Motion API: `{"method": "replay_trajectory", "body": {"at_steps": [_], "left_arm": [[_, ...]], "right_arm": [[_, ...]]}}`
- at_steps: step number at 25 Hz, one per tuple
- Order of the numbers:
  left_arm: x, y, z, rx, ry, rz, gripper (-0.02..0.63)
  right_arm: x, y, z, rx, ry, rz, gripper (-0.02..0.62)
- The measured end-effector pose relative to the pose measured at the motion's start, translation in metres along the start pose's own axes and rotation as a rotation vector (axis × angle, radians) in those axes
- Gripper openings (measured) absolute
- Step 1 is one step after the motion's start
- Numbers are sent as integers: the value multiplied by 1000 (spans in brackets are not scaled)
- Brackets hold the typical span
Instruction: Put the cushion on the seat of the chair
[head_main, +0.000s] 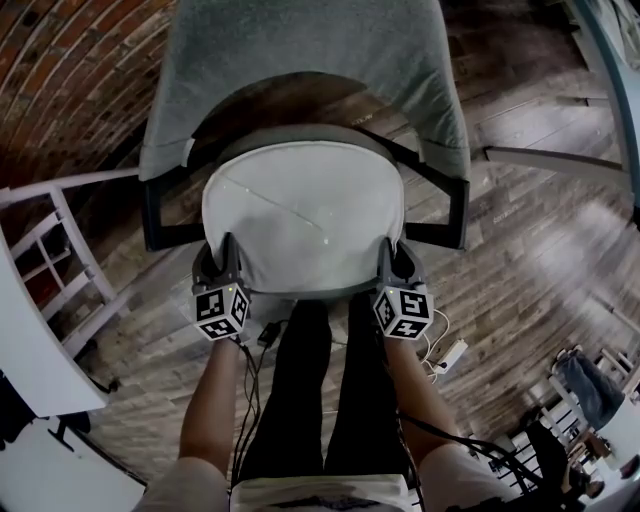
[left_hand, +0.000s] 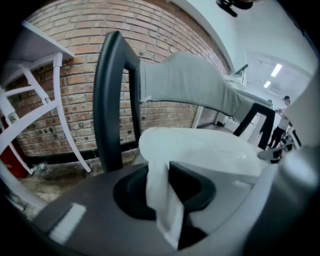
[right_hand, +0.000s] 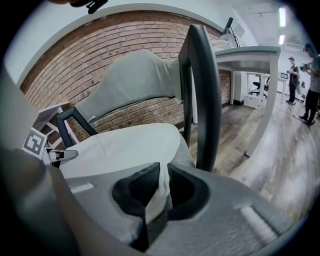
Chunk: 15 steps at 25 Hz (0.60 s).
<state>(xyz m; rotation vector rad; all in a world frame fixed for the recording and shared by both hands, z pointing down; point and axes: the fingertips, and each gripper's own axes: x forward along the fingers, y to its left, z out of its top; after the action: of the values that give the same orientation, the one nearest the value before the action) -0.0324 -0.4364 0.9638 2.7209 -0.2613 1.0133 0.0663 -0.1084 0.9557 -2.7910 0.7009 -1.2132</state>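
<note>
The cushion (head_main: 300, 215) is a pale, rounded pad that lies spread over the seat of the chair (head_main: 300, 50), between the two black armrests. Its far edge is close under the grey backrest and its near edge hangs a little past the front of the seat. It looks soft and light. The cover shows a long crease across the top, and at each near corner the cloth bunches into a thin fold where it is pinched, so it will likely sag and drape rather than keep its shape. A hold at one point would probably let the rest droop or twist. The near corners, well apart from each other, seem the right places to hold it, because they keep the pad stretched flat and square to the seat. The cloth does not look slippery or fragile, though a thin fold could slide out of a loose pinch. The left gripper (head_main: 218, 248) is closed on a fold of the cushion at the near left corner, and the white cloth fills the gap between its jaws. The right gripper (head_main: 395, 252) is clamped on the near right corner in the same way, with a narrow fold caught between its ridged pads. Both grippers sit just at the front edge of the seat, and the person's legs and the plank floor (head_main: 530, 230) show beneath them.
</note>
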Motion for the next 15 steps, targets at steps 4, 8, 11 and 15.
{"method": "replay_trajectory", "body": {"at_steps": [4,8,11,15], "left_arm": [[1,-1,-1,0,-4,-8,72],[0,-1,0,-18,-2,-28,72],[0,-2,1,-13,4,-40,72],[-3,-3,5,3,-3,-44,77]], "right_arm": [[0,-2,-1,10,-5,-10,38],[0,-3,-1,34,4,-11,52],[0,-5,-1,38,13,-17,64],[-3,-6,2,54,15,-26,79]]}}
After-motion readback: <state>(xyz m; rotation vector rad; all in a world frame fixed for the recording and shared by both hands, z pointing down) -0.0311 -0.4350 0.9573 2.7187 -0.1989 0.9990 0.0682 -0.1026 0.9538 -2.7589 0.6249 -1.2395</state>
